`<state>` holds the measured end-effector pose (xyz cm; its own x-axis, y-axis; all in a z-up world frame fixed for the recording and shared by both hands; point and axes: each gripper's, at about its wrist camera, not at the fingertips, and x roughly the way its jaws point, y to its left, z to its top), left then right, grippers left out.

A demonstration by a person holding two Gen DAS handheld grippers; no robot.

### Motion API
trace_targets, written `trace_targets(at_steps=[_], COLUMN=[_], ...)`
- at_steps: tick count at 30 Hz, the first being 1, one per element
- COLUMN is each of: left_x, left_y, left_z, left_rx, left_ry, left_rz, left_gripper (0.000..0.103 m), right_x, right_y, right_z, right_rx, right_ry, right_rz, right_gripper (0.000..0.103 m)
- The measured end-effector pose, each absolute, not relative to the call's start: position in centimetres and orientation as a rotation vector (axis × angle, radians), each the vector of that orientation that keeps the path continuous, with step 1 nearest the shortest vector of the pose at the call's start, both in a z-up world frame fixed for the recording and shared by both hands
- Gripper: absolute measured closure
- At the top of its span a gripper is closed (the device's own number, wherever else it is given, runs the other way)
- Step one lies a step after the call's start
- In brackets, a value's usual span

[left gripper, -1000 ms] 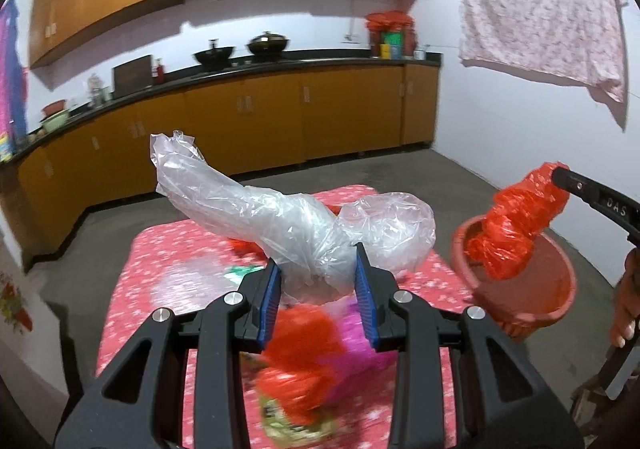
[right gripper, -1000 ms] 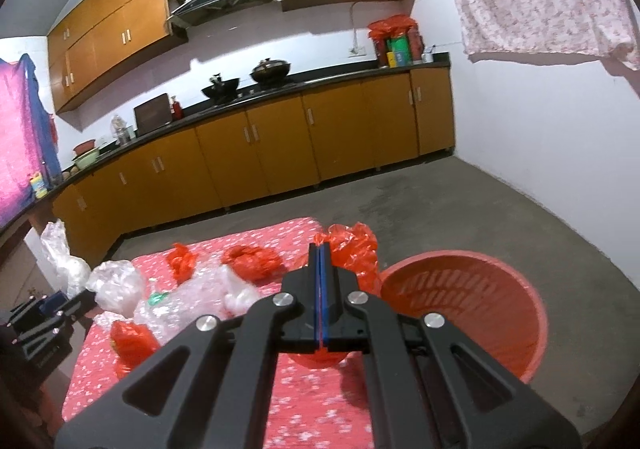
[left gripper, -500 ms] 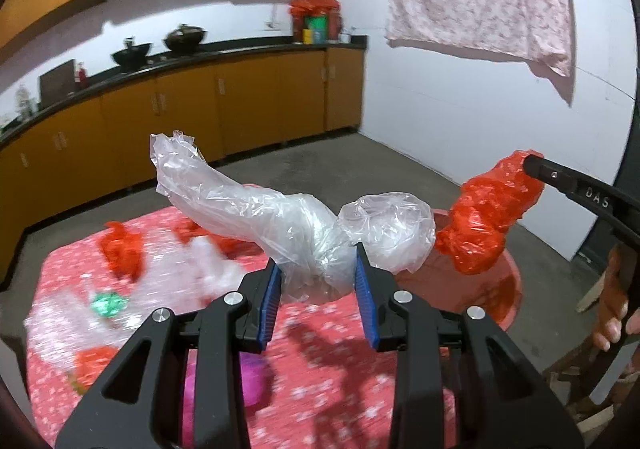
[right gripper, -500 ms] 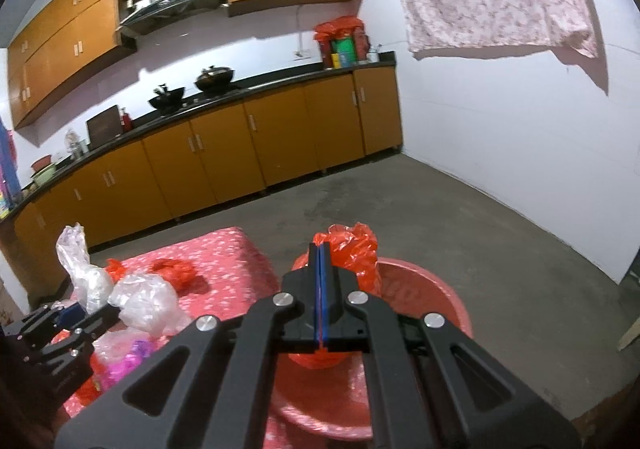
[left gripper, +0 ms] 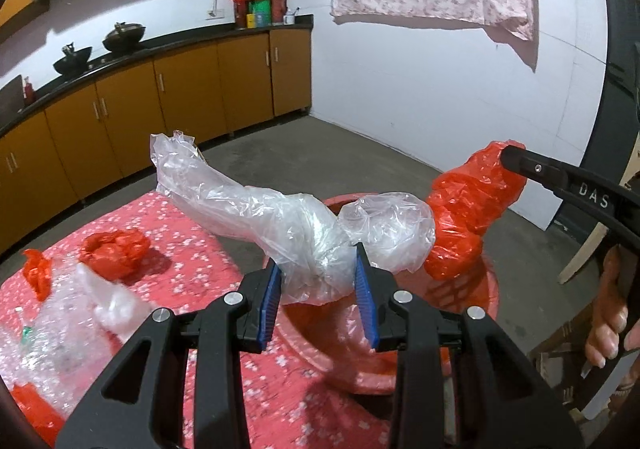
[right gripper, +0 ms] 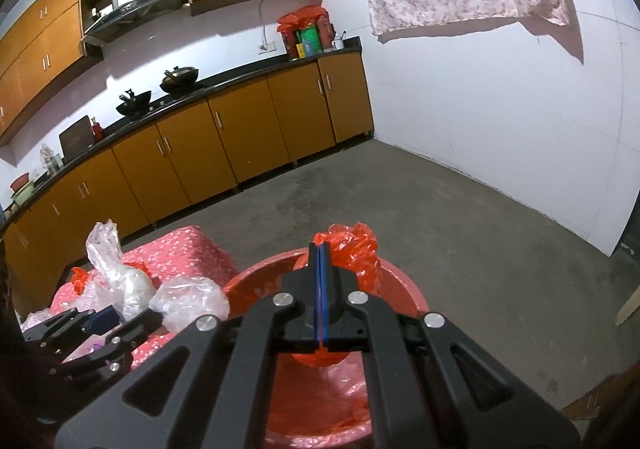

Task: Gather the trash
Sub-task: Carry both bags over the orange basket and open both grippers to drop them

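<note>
**Both grippers holding bags over the red tub**

Left gripper (left gripper: 318,277) is clamped on a clear plastic bag (left gripper: 288,225), held above the near rim of the red tub (left gripper: 490,301). Right gripper (right gripper: 319,249) has its blue pads pressed together w/ a red bag (right gripper: 358,249) pinched between them, hanging over the tub's inside. Tub sits just beside the table w/ the pink flowered cloth (left gripper: 188,265). More red scraps (left gripper: 114,251) & bubble wrap (left gripper: 52,325) lie on the table, left side.
</note>
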<state>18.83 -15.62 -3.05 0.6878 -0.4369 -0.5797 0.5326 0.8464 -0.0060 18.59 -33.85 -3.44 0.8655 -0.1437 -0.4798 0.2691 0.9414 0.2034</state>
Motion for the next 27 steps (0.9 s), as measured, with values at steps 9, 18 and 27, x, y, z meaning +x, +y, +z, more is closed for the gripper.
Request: trace_targets(at_steps=[9, 18, 27], left_x=[20.0, 20.7, 21.5], left_y=[-18.3, -20.0, -19.2], left_z=[-2.9, -3.0, -3.3], left_rx=[0.178, 0.179, 0.165], left_ry=[0.605, 0.616, 0.646], left_rz=[-0.584, -0.62, -0.585], left_gripper=[0.068, 0.066, 0.046], right_x=[19.1, 19.4, 18.7], right_y=[-34.2, -34.8, -34.8], right_z=[-4.7, -5.1, -5.2], right_rx=[0.284, 0.291, 0.288], right_ry=[0.492, 0.498, 0.498], right_rz=[-0.23, -0.216, -0.223], right_gripper=[0.101, 0.1, 0.083])
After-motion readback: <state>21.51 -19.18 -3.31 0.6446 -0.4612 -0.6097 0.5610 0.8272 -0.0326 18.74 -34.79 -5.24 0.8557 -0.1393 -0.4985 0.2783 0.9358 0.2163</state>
